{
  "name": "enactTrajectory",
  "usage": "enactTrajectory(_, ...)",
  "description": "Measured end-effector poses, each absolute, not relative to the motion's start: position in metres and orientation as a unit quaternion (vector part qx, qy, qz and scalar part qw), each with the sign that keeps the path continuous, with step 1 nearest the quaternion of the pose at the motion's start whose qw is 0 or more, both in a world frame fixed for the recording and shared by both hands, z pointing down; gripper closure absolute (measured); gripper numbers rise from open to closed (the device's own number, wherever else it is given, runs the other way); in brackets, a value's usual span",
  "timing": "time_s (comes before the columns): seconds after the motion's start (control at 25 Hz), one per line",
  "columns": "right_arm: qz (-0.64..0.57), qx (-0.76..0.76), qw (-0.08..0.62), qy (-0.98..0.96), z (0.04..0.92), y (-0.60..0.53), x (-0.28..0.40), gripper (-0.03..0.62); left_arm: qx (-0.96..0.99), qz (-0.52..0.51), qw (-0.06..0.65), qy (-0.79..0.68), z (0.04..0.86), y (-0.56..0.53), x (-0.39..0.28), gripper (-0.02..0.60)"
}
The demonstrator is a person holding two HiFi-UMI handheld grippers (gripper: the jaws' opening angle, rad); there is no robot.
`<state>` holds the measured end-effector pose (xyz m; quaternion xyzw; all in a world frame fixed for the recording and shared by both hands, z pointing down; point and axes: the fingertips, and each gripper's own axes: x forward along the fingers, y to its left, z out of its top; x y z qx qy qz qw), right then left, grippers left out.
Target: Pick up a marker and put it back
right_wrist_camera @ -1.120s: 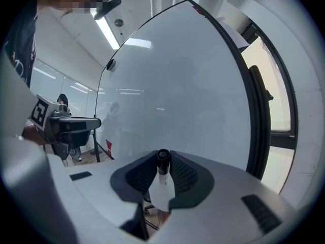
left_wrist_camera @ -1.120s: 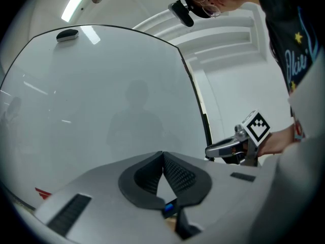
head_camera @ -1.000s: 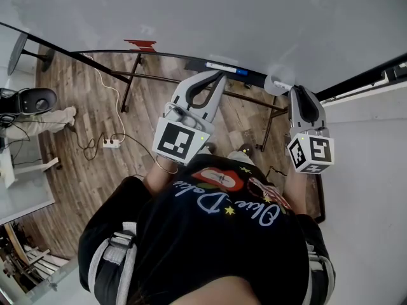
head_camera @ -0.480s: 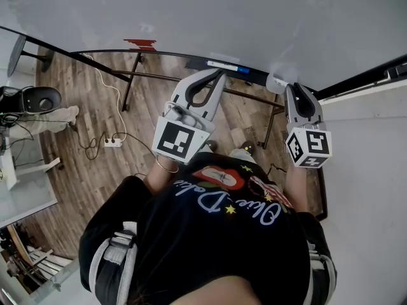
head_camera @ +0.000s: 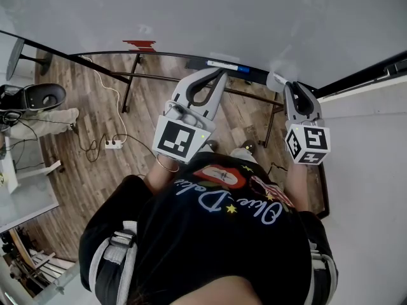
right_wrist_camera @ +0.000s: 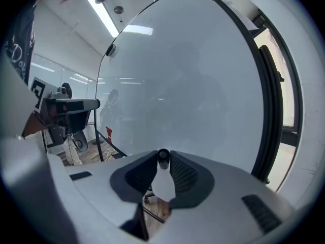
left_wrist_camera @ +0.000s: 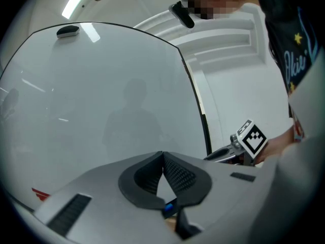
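White marker [right_wrist_camera: 162,157] pinched in the right hand-held gripper [head_camera: 290,86] at the whiteboard's [head_camera: 222,18] bottom ledge [head_camera: 257,77].
The jaws clamp the marker end-on at their tips, near the ledge's right end; another marker [head_camera: 221,63] lies further left. The left hand-held gripper [left_wrist_camera: 162,155] hovers closed and empty. Returning it well likely means lining the marker along the ledge, lowering until it rests, then opening.

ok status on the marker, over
Left gripper shut, empty. Right gripper shut on marker, at the whiteboard. Nothing in the way.
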<state>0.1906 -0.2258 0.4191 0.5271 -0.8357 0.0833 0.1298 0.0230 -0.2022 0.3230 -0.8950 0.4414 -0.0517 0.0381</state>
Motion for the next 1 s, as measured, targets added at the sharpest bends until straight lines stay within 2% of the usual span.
enactTrajectory(0.6, 0.075, 0.537, 0.117, -0.832, 0.403, -0.223, 0.193, 0.508, -0.898, -0.049, 0.040, 0.435, 0.321, -0.203, 0.023, 0.578)
enactTrajectory(0.92, 0.034, 0.566, 0.052, -0.822, 0.355, -0.216, 0.202, 0.510, -0.900, -0.043, 0.041, 0.432, 0.319, -0.203, 0.022, 0.578)
enactTrajectory(1.0, 0.025, 0.565, 0.041, -0.824, 0.344, -0.213, 0.200, 0.527, -0.901, -0.041, 0.042, 0.430, 0.318, -0.203, 0.023, 0.578)
